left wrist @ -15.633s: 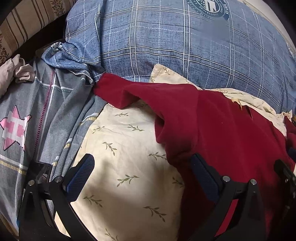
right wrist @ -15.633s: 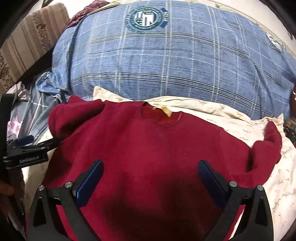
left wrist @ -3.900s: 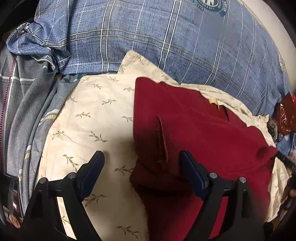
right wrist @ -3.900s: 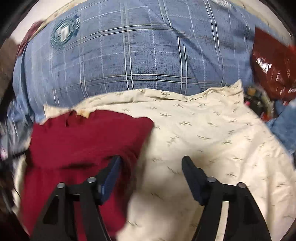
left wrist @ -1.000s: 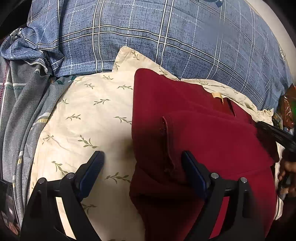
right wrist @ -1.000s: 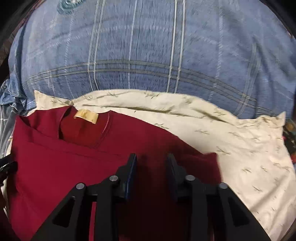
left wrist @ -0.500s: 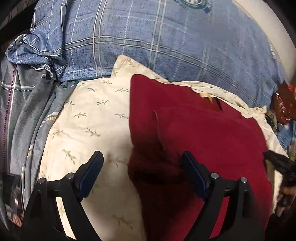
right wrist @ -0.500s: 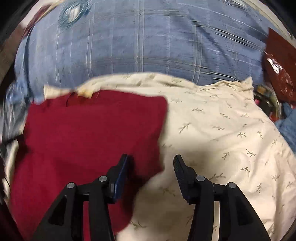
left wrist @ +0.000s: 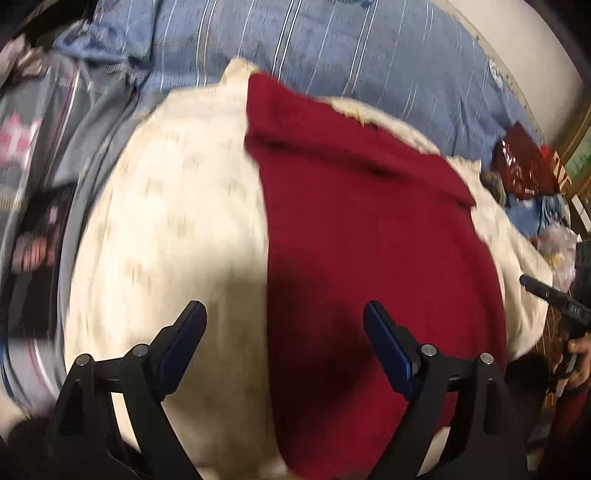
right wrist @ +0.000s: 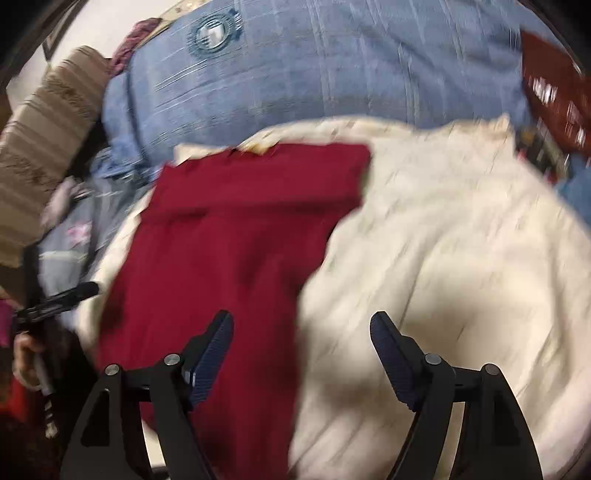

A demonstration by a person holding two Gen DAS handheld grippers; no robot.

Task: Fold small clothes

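The red sweater point(left wrist: 369, 229) lies folded into a long strip on the cream sheet point(left wrist: 177, 221) of the bed. The left gripper point(left wrist: 284, 343) hangs over the sweater's left edge near its bottom, jaws wide apart and holding nothing. The right gripper point(right wrist: 301, 354) hangs over the sweater's right edge, jaws likewise apart and empty. A blue plaid quilt point(right wrist: 314, 70) at the far edge carries a round crest point(right wrist: 212, 35); its lettering is too blurred to read. Motion blur smears both views.
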